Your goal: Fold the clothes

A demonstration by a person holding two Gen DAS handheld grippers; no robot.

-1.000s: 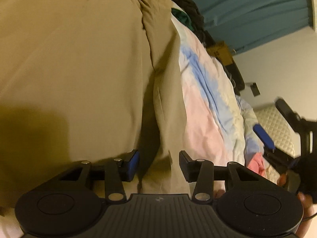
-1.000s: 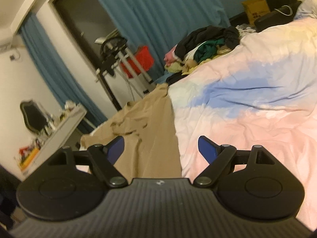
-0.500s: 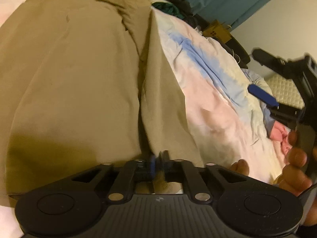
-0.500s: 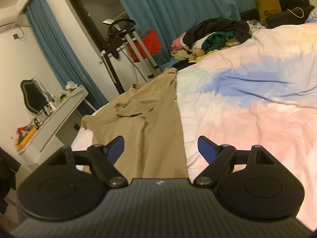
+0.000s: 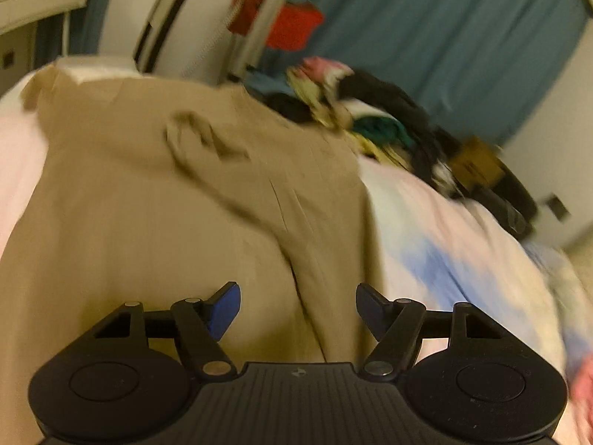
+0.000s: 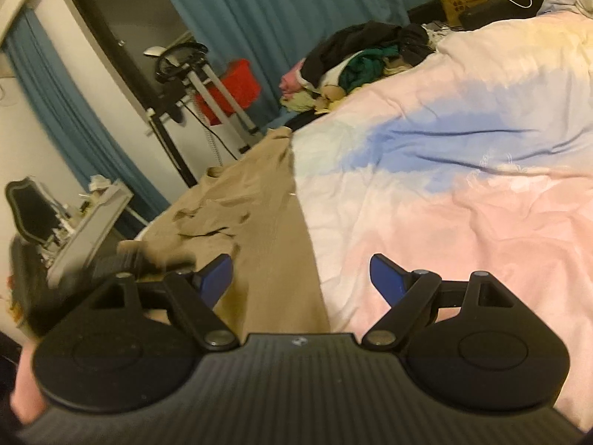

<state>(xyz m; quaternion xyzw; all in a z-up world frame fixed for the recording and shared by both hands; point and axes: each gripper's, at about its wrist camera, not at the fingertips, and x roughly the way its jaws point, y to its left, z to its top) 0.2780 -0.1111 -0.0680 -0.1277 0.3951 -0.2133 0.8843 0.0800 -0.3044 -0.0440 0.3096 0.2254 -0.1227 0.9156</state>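
The left gripper (image 5: 298,306) hangs over the tan garment (image 5: 155,222), its fingers (image 5: 222,309) opening with only loose cloth beneath, nothing pinched. The right gripper (image 6: 300,278) has its fingers (image 6: 217,278) spread wide and empty above the garment's long edge, where it meets the pastel duvet (image 6: 463,185). The garment lies flat along the bed's left side, a rumpled fold (image 6: 207,222) partway up. Farther on, a heap of unsorted clothes (image 6: 355,63) crowds the bed's far edge. Beyond stand a metal stand (image 6: 207,85), a red bin (image 6: 237,89) and blue curtains (image 6: 296,7).
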